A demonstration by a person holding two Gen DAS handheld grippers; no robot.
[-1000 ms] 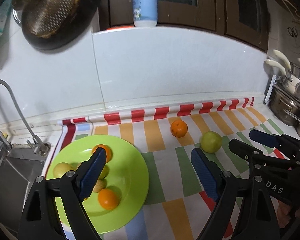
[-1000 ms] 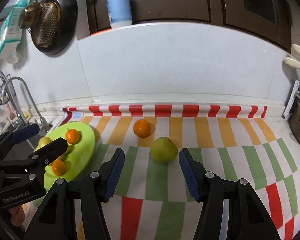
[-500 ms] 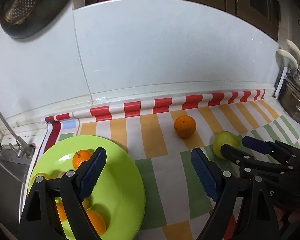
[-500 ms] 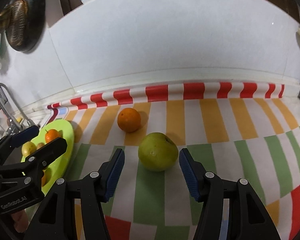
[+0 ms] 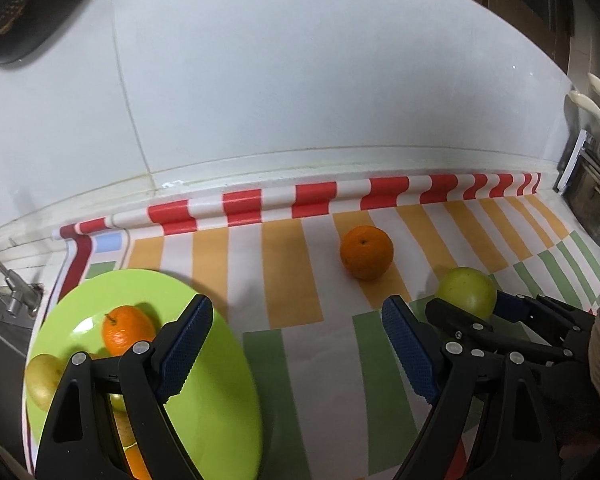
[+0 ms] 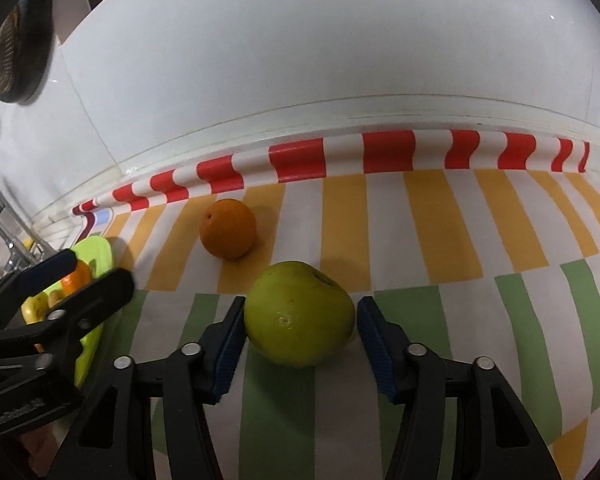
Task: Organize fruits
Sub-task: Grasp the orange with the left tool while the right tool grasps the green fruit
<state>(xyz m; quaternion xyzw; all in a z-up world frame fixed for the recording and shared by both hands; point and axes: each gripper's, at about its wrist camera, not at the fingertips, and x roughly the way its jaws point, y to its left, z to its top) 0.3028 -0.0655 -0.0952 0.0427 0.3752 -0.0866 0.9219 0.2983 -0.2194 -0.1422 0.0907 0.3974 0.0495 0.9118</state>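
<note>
Scene: a tabletop (image 6: 440, 240) under a striped cloth of red, orange and green, white wall tiles behind.
Green apple (image 6: 299, 312): sits on the cloth near the front, between the two blue pads of the right hand-held gripper (image 6: 300, 344).
Right hand-held gripper: its jaws have just been closing around the apple; the left pad looks to be at the skin, the right pad just beside it with a thin gap — not yet a firm pinch.
Left hand-held gripper (image 5: 296, 356): spread wide and empty, over the near edge of the green plate (image 5: 220, 400).
Plate: lies at the left of the cloth and holds a small orange (image 5: 128, 330) and a few yellowish fruits.
Loose orange (image 6: 228, 229): on the cloth behind the apple, apart from it.
Doing the step well: in my judgement, close evenly across the apple's widest part, gently enough not to bruise it — then lift straight up before carrying it toward the plate, so it neither rolls nor nudges the loose orange.
</note>
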